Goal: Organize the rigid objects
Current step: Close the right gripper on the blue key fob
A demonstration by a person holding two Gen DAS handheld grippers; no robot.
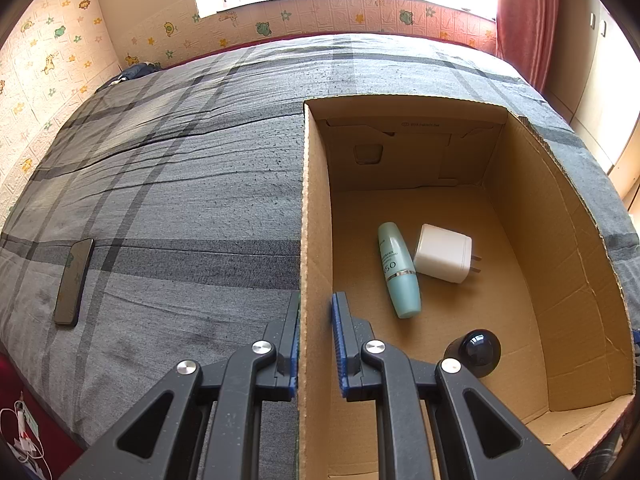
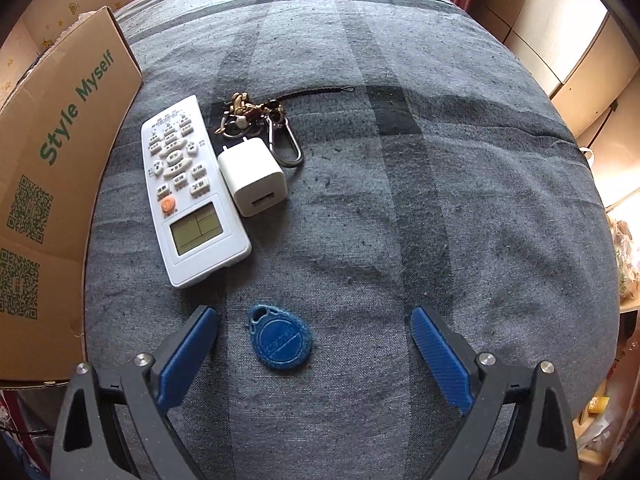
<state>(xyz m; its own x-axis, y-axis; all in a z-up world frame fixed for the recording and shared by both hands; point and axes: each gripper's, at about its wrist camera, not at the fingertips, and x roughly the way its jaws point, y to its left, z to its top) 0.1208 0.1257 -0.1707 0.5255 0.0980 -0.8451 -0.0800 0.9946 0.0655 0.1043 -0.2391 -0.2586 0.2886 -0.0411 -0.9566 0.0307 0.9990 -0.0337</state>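
Plaid-woven bedspread (image 2: 400,200); teardrop, perhaps plastic, fob (image 2: 281,339)

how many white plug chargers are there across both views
2. One white charger lies inside the cardboard box, beside the teal bottle. The other charger sits on the bedspread between the remote and the keychain. Others may be hidden.

Both pairs of tongs are built alike. The left tongs (image 1: 316,340) and the right tongs (image 2: 314,344) are made of speckled black plastic links with triangular cut-outs. Round silver screws are set at the pivots. The fingers (image 2: 438,358) are faced with ribbed blue pads.
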